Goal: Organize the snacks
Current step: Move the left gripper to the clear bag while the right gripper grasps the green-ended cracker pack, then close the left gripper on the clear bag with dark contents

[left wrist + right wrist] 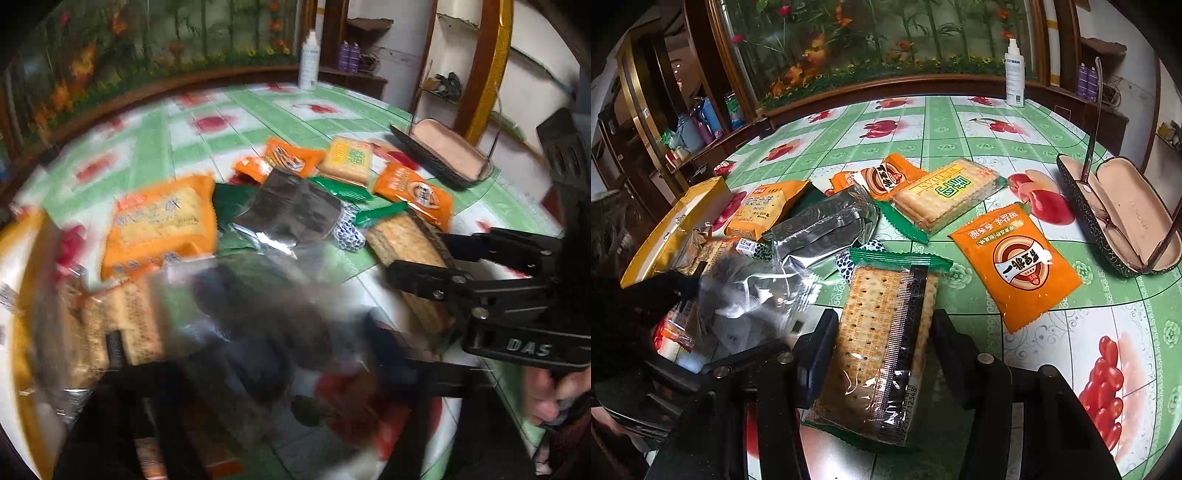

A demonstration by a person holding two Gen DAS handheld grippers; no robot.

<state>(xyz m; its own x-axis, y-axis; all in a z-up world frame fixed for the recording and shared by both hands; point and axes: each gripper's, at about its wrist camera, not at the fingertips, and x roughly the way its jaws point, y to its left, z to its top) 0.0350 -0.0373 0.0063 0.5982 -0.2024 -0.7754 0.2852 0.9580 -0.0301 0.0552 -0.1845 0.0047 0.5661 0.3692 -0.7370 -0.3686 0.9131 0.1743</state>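
Note:
My right gripper (882, 343) is shut on a green-edged cracker pack (886, 332), its fingers on both long sides; it also shows in the left wrist view (410, 243). My left gripper (685, 288) holds a clear dark snack packet (753, 291) over the gold box (668, 225) at the left; this packet fills the blurred foreground of the left wrist view (258, 317). Several more snacks lie in a pile: an orange cracker pack (764, 210), a silver-grey packet (827, 225), a yellow-label cracker pack (945, 192) and an orange sachet (1019, 262).
An open glasses case (1123, 221) with glasses lies at the right on the green fruit-print tablecloth (923, 122). A white spray bottle (1014, 74) stands at the table's far edge. Shelves and a painted panel stand behind.

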